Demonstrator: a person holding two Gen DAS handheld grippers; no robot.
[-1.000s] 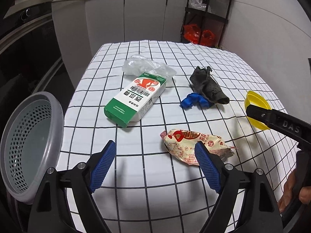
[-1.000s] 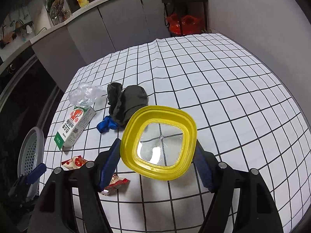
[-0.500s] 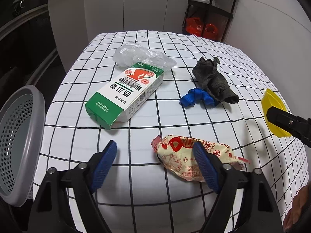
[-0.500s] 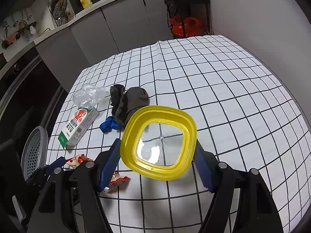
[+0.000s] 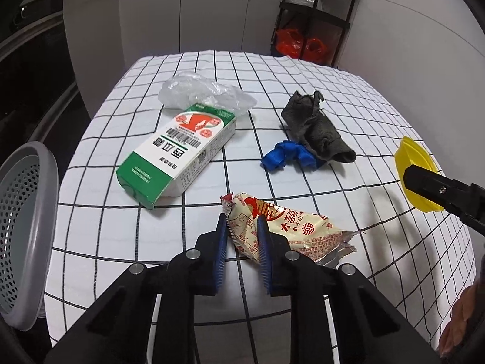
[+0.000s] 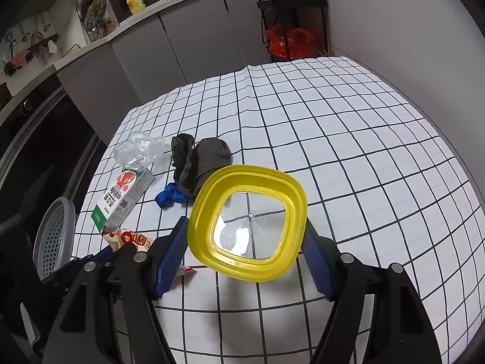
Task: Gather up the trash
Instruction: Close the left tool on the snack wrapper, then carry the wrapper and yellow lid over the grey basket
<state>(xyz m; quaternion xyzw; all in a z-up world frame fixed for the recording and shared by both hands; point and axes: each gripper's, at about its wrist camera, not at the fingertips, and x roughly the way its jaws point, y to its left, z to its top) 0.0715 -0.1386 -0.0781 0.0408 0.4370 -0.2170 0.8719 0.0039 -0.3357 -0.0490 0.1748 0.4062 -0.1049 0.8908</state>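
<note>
My left gripper (image 5: 241, 233) is shut on the left end of a crumpled red-and-cream snack wrapper (image 5: 291, 230) lying on the checked tablecloth (image 5: 303, 69). My right gripper (image 6: 245, 242) is shut on a yellow-rimmed clear lid (image 6: 247, 224) and holds it above the table; the lid also shows at the right in the left wrist view (image 5: 415, 166). A green-and-white carton (image 5: 178, 154), a clear plastic bag (image 5: 206, 94), a dark grey rag (image 5: 318, 127) and a blue scrap (image 5: 285, 157) lie further back.
A grey perforated basket (image 5: 27, 227) stands off the table's left edge; it also shows in the right wrist view (image 6: 56, 233). Grey cabinets (image 5: 212, 15) and a black shelf with red bags (image 5: 303, 45) stand behind the table. A wall lies to the right.
My left gripper has moved forward and down to the snack wrapper and closed on its left end. My right gripper still holds the yellow lid, nearly unmoved.
</note>
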